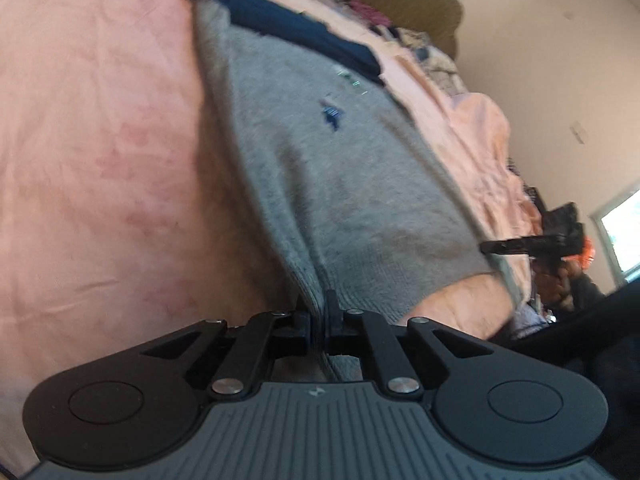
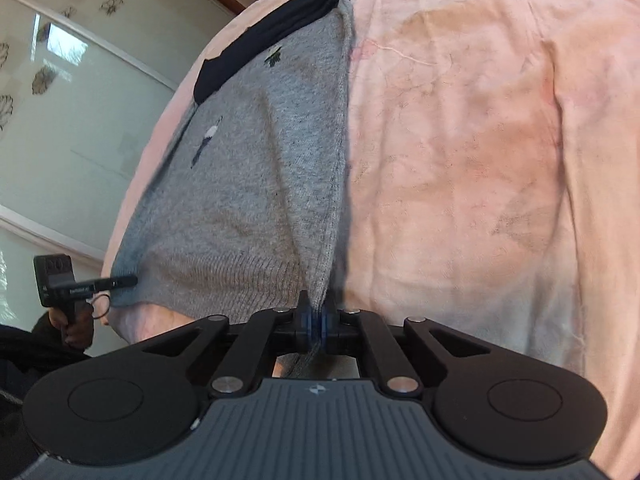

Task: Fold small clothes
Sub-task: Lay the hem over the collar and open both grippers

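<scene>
Left gripper [image 1: 318,314]: black, two-fingered; its jaws are clamped on the ribbed hem corner of the grey knitted sweater [image 1: 320,168], seen at 6 o'clock in the left wrist view.

Grey knitted sweater: it is spread over a pink bedsheet [image 1: 100,140], with the hem pinched at both corners and the dark navy collar band [image 1: 296,30] lying far off at 12 o'clock. A small navy embroidered motif [image 1: 331,114] is seen mid-chest (slightly blurred).

Right gripper [image 2: 316,320]: black, blue pads; its jaws are pressed shut on the opposite hem corner, at 6 o'clock in the right wrist view.

Pink bedsheet: crumpled and faintly stained, it is seen stretching toward 3 o'clock from the sweater in the right wrist view.

Surroundings: a heap of mixed clothes [image 1: 400,28] is seen beyond the collar at 1 o'clock in the left wrist view.
</scene>
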The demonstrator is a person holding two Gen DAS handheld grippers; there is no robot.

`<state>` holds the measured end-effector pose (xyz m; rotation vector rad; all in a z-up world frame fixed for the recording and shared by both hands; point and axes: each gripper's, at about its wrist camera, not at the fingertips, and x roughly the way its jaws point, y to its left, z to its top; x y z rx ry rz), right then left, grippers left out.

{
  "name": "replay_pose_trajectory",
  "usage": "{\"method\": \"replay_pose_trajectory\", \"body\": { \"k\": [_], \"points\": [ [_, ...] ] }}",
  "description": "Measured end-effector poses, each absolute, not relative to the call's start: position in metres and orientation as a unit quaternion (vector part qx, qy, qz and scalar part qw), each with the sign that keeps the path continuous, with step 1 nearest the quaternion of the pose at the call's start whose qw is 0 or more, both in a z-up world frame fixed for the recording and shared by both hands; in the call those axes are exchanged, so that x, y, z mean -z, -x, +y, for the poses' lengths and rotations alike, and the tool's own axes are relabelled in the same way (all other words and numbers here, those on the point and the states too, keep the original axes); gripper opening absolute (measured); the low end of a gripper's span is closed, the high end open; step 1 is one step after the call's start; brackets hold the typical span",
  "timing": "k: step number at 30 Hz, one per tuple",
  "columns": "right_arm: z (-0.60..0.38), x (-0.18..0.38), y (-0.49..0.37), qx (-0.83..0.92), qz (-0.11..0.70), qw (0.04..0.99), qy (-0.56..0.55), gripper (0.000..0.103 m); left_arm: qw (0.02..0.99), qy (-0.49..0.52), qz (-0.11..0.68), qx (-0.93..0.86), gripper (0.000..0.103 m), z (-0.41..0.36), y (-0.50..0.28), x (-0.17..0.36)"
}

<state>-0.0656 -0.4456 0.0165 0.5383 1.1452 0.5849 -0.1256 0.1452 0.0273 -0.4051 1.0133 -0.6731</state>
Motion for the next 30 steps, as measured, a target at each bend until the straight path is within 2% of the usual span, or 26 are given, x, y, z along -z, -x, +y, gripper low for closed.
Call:
{"method": "replay_pose_trajectory", "body": {
  "k": [1,2,4,6,7,8,10,15,17,18,21,23,26,30],
  "points": [
    [-0.449,-0.020,0.062,-0.268,0.521,0.769,-0.253,0.024,0.803,0.195,0.463,0.319,0.006,0.153,0.122,-0.035],
    [-0.455,-0.027,0.059,-0.264,0.507,0.780,-0.256,0.048,0.819,0.189,0.446,0.306,0.006,0.159,0.118,-0.047],
    [-0.464,-0.048,0.048,-0.232,0.462,0.818,-0.253,0.077,0.863,0.170,0.390,0.273,0.007,0.166,0.103,-0.074],
    [-0.462,-0.066,0.024,-0.213,0.422,0.848,-0.238,0.076,0.902,0.143,0.334,0.232,0.017,0.153,0.072,-0.093],
    [-0.453,-0.075,0.005,-0.204,0.403,0.864,-0.223,0.076,0.919,0.130,0.308,0.208,0.032,0.140,0.052,-0.096],
    [-0.441,-0.080,-0.016,-0.195,0.386,0.876,-0.213,0.076,0.934,0.120,0.285,0.180,0.059,0.123,0.030,-0.095],
    [-0.408,-0.082,-0.062,-0.193,0.364,0.888,-0.205,0.077,0.948,0.108,0.268,0.132,0.088,0.085,-0.015,-0.081],
    [-0.315,-0.049,-0.177,-0.139,0.348,0.921,-0.107,0.081,0.947,0.003,0.314,0.066,0.087,0.010,-0.114,-0.027],
    [-0.300,-0.024,-0.210,-0.103,0.383,0.914,-0.082,0.081,0.937,-0.023,0.345,0.044,0.088,0.018,-0.130,-0.003],
    [-0.299,-0.015,-0.215,-0.103,0.383,0.915,-0.068,0.083,0.941,-0.025,0.334,0.054,0.087,0.025,-0.128,-0.003],
    [-0.302,0.001,-0.206,-0.108,0.343,0.933,0.003,0.082,0.940,-0.040,0.333,0.060,0.086,0.049,-0.125,-0.002],
    [-0.315,-0.001,-0.203,-0.129,0.343,0.930,-0.024,0.082,0.940,-0.036,0.334,0.052,0.086,0.063,-0.126,-0.003],
    [-0.317,-0.009,-0.207,-0.139,0.363,0.921,-0.008,0.082,0.940,-0.009,0.338,0.037,0.086,0.078,-0.117,-0.012],
    [-0.344,-0.035,-0.219,-0.139,0.336,0.921,-0.137,0.087,0.938,0.076,0.328,0.088,0.086,0.093,-0.115,-0.027]
  ]
}}
